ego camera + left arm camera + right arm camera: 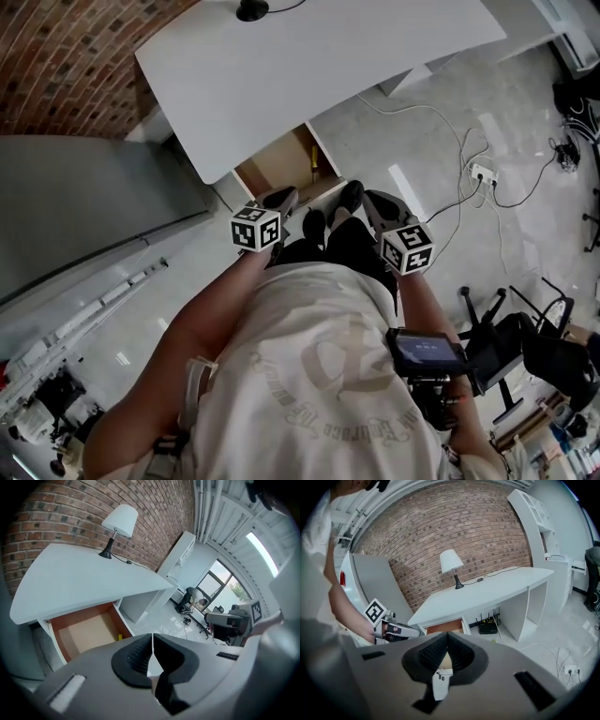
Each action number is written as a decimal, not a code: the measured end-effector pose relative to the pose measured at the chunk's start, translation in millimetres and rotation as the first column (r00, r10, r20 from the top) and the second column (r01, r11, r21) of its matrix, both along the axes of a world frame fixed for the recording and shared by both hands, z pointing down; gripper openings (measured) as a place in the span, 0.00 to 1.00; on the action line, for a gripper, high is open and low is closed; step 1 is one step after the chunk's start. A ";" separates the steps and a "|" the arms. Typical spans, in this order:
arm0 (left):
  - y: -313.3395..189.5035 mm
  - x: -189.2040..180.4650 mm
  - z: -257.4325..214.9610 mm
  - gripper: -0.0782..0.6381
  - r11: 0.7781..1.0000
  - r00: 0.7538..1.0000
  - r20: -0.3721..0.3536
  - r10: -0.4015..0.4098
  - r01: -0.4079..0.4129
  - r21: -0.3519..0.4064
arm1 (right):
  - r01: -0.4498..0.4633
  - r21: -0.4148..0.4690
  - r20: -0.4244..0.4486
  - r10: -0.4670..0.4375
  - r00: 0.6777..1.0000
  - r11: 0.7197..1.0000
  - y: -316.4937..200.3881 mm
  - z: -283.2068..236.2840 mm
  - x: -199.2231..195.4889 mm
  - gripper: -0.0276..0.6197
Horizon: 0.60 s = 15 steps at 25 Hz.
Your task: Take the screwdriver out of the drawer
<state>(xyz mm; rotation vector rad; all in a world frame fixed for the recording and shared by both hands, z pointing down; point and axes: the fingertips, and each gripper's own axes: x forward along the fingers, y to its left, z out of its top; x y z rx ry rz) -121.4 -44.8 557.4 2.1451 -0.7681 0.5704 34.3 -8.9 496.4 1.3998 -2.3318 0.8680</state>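
1. While the white counter carries a lamp, its drawer stands pulled open beneath.
2. Left tongs and right tongs are both closed, with nothing between (held in front of the drawer).
3. Screwdriver, with its yellow handle, lies inside the drawer near one side wall.

left gripper: jaws together, empty | right gripper: jaws together, empty

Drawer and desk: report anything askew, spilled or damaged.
Nothing stands out. The drawer is pulled open under the white desk, with a small yellow object lying near one side wall. The lamp stands upright on the desk.
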 end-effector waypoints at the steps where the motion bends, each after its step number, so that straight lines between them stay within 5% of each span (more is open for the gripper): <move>1: -1.3 0.3 4.1 0.13 1.000 1.000 0.007 -0.001 0.001 -0.007 | -0.001 -0.003 0.007 0.001 1.000 1.000 -0.5 2.5 1.3 0.05; 15: -12.4 20.7 53.5 0.13 0.996 0.997 0.079 0.020 -0.013 -0.084 | -0.022 -0.090 0.095 0.031 0.995 0.996 -1.2 48.2 14.8 0.05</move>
